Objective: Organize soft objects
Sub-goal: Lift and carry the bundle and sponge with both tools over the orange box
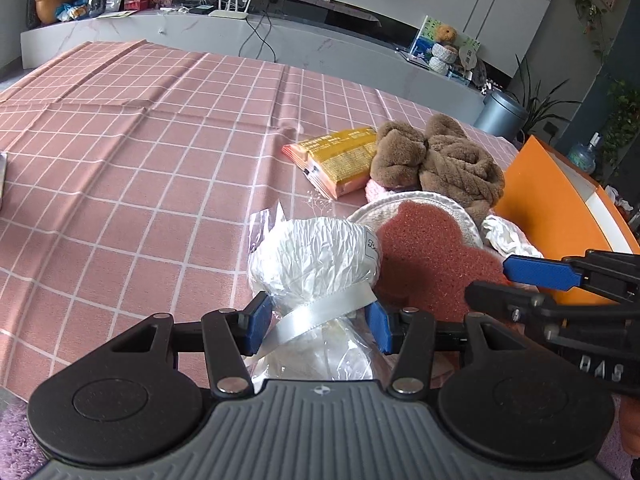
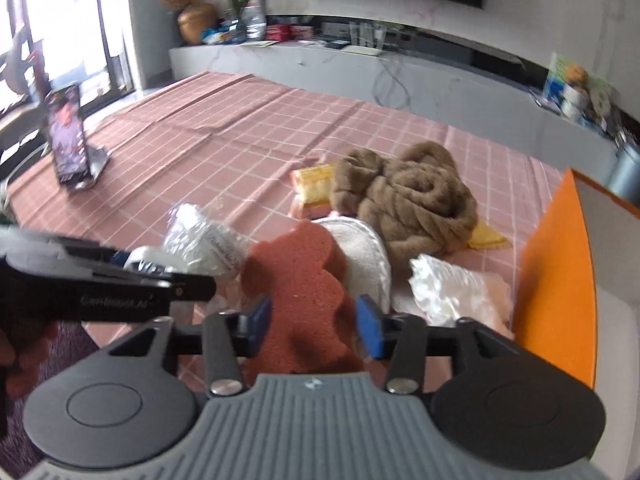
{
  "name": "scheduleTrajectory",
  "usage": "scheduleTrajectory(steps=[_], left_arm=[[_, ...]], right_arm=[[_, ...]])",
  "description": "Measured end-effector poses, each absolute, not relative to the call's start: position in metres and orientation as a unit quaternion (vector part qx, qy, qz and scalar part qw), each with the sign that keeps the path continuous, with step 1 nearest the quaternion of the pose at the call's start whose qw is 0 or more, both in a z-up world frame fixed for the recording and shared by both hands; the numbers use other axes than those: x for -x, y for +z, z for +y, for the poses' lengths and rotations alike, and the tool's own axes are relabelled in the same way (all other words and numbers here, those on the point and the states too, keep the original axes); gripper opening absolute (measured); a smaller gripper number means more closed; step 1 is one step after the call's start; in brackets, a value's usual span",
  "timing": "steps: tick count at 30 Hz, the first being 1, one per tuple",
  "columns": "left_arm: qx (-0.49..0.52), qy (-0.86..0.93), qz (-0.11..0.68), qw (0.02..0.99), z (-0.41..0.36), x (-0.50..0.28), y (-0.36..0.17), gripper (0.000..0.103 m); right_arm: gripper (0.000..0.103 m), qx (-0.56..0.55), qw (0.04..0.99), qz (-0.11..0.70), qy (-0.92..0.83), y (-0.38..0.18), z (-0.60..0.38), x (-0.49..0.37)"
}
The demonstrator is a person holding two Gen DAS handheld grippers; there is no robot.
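Gripping at the near tabletop edge: left gripper [image 1: 316,326] closed on a wrapped bundle [image 1: 312,264]; right gripper [image 2: 314,326] closed on a red sponge [image 2: 300,280]. Beyond, unsorted: white pad [image 2: 370,256], brown scarf [image 2: 412,204], snack packet [image 1: 340,160]. Orange box [image 2: 556,280] at right edge. Sorting looks early. Label script unreadable.

You see a black phone on a stand [image 2: 68,142] at nine o'clock on the pink checked tablecloth [image 1: 132,152], a grey cylindrical bin [image 1: 500,114] at two o'clock.
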State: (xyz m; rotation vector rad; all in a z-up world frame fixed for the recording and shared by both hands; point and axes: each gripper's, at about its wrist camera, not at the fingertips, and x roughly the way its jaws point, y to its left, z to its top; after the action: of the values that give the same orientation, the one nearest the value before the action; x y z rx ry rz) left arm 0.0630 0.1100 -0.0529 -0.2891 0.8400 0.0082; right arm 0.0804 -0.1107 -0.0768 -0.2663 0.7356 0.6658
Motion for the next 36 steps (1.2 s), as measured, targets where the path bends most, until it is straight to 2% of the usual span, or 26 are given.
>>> scheduleTrajectory(steps=[1,3,9,13,20,27,31,36], left_arm=[[0.14,0.009,0.405,0.903,0.111,-0.063,-0.052,0.058],[0.139,0.017,0.403,0.904,0.114,-0.062,-0.051,0.058],[0.137,0.02,0.407,0.903,0.116,-0.064,-0.053,0.058],[0.135,0.017,0.407,0.903,0.115,-0.065,-0.053,0.058],[0.132,0.016,0.406,0.904,0.113,-0.063,-0.052,0.058],[0.126,0.017,0.38,0.916,0.105,-0.055,-0.032,0.058],[0.121,0.019,0.36,0.925,0.098,-0.05,-0.016,0.058],[0.113,-0.028,0.341,0.933,0.069,-0.048,0.009,0.058]], right_arm=[[0.057,0.147,0.868,0.343,0.327,-0.077,-0.106,-0.078],[0.072,0.19,0.862,0.324,0.339,-0.081,-0.096,-0.073],[0.08,0.283,0.849,0.292,0.337,-0.097,-0.069,-0.068],[0.075,0.294,0.85,0.301,0.316,-0.104,-0.064,-0.074],[0.061,0.25,0.863,0.309,0.312,-0.098,-0.078,-0.074],[0.061,0.138,0.894,0.288,0.314,-0.054,-0.118,-0.067],[0.061,0.056,0.898,0.302,0.315,-0.033,-0.151,-0.071],[0.061,0.033,0.926,0.272,0.26,-0.009,-0.19,-0.06]])
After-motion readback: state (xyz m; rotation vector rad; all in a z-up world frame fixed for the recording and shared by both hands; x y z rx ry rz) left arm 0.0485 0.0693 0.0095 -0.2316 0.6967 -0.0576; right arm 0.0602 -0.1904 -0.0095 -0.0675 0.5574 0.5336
